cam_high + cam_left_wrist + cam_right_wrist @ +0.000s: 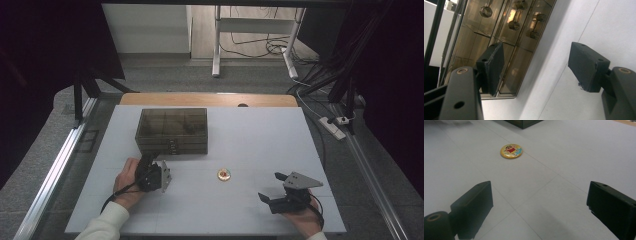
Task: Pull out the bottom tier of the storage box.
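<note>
So far nothing is gripped: the left gripper nears the drawer box and the right gripper faces the badge, both with jaws spread and empty.

From up high I get an evenly lit pale worktop with dark, murky edges left and right and a brighter floor beyond; shadows under my hands are soft and faint. Along the left tongs the smoky drawer box throws warm amber reflections, and the near black pads are soft, out of focus. Along the right tongs the light is flat and cool; the round badge reads fairly sharp, the near pads blur slightly
</note>
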Demonstrator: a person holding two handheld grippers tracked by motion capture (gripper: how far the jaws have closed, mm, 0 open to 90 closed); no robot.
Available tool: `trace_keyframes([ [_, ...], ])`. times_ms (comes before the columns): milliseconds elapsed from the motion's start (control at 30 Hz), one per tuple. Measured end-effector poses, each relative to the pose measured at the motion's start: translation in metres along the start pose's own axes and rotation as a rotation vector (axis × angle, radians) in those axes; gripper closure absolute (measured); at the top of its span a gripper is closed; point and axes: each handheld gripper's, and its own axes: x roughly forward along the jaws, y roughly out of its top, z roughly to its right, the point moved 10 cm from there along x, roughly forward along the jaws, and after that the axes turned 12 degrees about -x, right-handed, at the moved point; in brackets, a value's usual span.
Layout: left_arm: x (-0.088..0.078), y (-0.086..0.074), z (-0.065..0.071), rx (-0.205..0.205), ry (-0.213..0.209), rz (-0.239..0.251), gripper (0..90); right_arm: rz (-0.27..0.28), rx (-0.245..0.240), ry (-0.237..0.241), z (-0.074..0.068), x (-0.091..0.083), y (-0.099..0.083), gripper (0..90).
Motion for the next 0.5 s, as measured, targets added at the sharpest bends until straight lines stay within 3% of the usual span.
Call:
trace_keyframes([
  [500, 0.0071, 0.0005, 0.0006, 0.021, 0.011, -0.001, 34.0, -0.005, -0.003, 0.002, -0.0002, 0.0006, -0.0006, 7.1],
])
